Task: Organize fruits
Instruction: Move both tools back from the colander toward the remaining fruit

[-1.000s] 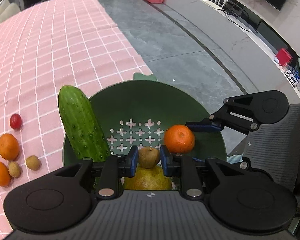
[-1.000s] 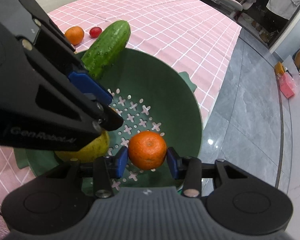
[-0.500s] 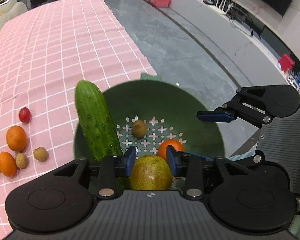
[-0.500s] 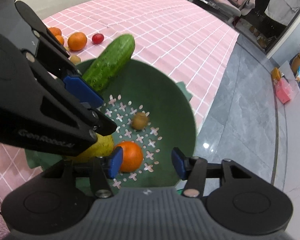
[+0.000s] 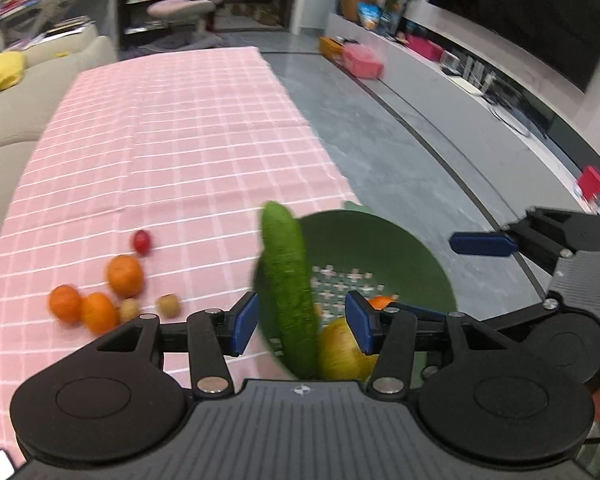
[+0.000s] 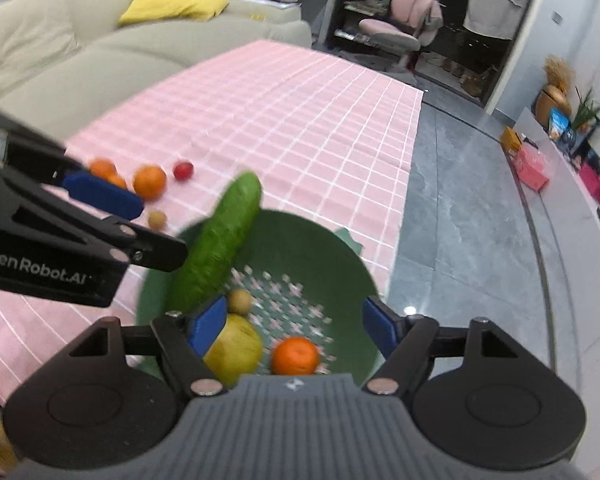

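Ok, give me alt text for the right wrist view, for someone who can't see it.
A green colander on a pink checked cloth holds a cucumber, a yellow-green fruit, an orange and a small brown fruit. The right tool hangs above it, jaws opening, gripping nothing.

Bare pink tablecloth [image 5: 172,140] beyond the fruit; leaning cucumber [image 5: 288,292] across the colander's [image 5: 400,248] left rim.

Readable in the right wrist view: "GenRobot.AI" in pale letters along the black side of the left hand-held gripper [image 6: 100,196], at the left edge. Elsewhere nothing legible: packages on the far right shelf too blurred, small round emblem on each grey camera housing without letters.
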`<state>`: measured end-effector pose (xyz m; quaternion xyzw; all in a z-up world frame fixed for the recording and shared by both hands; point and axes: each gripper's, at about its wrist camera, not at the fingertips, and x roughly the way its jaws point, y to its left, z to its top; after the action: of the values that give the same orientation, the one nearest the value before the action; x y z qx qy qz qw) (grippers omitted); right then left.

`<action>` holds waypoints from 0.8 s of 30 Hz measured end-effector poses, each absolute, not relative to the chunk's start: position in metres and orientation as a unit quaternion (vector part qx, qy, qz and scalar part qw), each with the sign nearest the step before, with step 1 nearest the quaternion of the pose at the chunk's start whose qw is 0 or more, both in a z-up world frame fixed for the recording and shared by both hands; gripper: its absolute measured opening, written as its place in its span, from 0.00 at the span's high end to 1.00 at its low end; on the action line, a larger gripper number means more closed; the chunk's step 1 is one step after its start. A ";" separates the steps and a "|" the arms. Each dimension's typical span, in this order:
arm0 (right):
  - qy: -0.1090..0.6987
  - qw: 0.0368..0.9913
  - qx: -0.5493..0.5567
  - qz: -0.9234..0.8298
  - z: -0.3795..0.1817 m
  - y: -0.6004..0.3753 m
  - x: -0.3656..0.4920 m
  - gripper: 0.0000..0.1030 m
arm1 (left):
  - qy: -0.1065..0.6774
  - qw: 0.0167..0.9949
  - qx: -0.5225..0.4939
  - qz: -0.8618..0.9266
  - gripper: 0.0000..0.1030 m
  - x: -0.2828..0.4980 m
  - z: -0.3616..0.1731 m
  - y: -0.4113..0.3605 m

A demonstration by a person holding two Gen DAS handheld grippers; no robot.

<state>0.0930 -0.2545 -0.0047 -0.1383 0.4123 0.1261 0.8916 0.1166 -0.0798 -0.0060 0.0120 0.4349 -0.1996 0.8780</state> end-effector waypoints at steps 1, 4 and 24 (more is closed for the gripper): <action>0.409 0.894 -0.131 0.125 -0.003 -0.251 0.091 0.30 | 0.433 0.881 0.006 -0.192 0.43 0.116 -0.005 -0.072; 0.401 0.901 -0.110 0.126 -0.001 -0.237 0.090 0.30 | 0.433 0.886 -0.009 -0.167 0.43 0.115 -0.003 -0.046; 0.416 0.880 -0.110 0.199 -0.032 -0.123 0.144 0.35 | 0.440 0.887 -0.130 -0.059 0.43 0.137 -0.049 0.094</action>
<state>0.1435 -0.1228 -0.0319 -0.1098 0.4162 0.1989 0.8805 0.1369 0.0938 -0.0488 -0.1300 0.4396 -0.0586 0.8868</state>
